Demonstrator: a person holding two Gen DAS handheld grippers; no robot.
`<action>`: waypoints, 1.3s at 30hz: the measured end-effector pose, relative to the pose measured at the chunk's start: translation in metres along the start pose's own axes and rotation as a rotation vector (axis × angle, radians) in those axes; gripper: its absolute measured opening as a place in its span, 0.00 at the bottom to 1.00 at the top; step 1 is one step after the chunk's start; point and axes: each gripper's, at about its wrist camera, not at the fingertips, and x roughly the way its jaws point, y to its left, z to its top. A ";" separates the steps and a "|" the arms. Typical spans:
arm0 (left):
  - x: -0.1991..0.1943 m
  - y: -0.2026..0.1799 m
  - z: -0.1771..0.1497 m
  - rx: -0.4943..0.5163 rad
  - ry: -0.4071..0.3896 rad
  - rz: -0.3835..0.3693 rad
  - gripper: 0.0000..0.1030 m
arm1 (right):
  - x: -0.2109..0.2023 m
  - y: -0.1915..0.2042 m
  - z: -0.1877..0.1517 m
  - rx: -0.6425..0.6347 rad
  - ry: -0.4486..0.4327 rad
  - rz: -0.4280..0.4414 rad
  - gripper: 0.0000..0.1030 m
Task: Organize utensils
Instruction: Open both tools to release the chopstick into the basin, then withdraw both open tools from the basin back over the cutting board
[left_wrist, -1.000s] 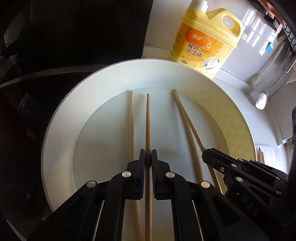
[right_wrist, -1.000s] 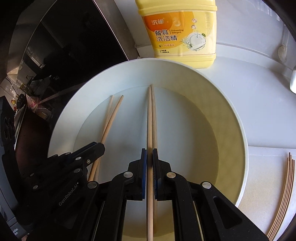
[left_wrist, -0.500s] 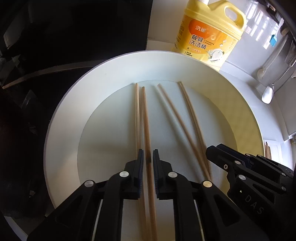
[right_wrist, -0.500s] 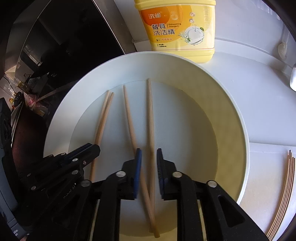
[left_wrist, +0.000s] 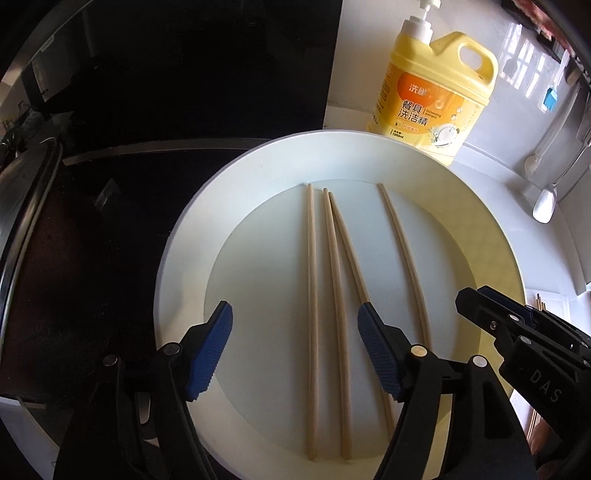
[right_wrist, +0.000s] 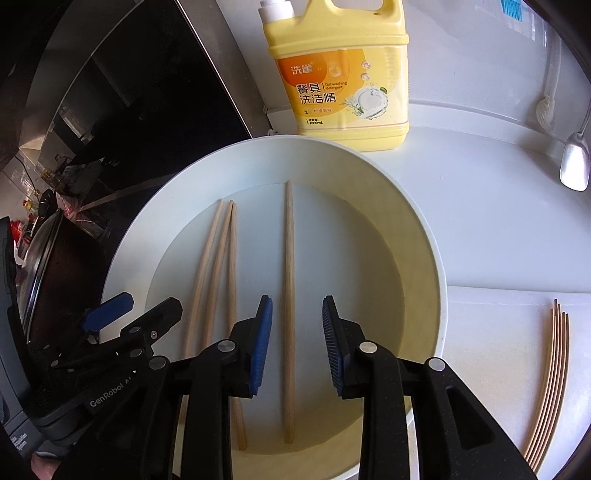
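On a white countertop beside a dark, glossy cooktop (left_wrist: 166, 92), four slim, tapered wooden chopsticks (left_wrist: 311, 295) lie flat in a round, smooth white plate (left_wrist: 184, 258), their narrow tips pointing toward a squat yellow plastic detergent jug (left_wrist: 432, 99) with a white pump. From the left wrist view, one stick lies alone at left, two meet at their tips in a narrow V at center, and one (left_wrist: 402, 251) lies apart at right. The left gripper (left_wrist: 293, 325), black with ribbed blue pads (left_wrist: 210, 354), hangs released, jaws spread wide above the left and center sticks and touching none. The right gripper (right_wrist: 297, 321), of the same build, is also released, jaws parted on either side of the lone right-hand chopstick (right_wrist: 288, 295) without gripping it. The jug stands just behind the plate's far rim. Two utensils hang near the wall at right, one a shiny metal spoon (right_wrist: 574, 162), the other white-handled (right_wrist: 545, 107). A fanned bundle of more thin wooden sticks (right_wrist: 550, 387), too close-packed to count, lies on the counter to the right, well apart from the plate.
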 end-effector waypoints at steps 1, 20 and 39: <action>-0.003 0.000 0.000 -0.006 -0.007 0.000 0.72 | -0.003 0.000 -0.001 -0.006 -0.008 0.003 0.29; -0.082 -0.056 -0.051 -0.090 -0.097 0.081 0.89 | -0.097 -0.042 -0.044 -0.107 -0.105 0.047 0.54; -0.120 -0.183 -0.128 -0.041 -0.105 0.068 0.93 | -0.172 -0.212 -0.141 -0.018 -0.143 -0.113 0.63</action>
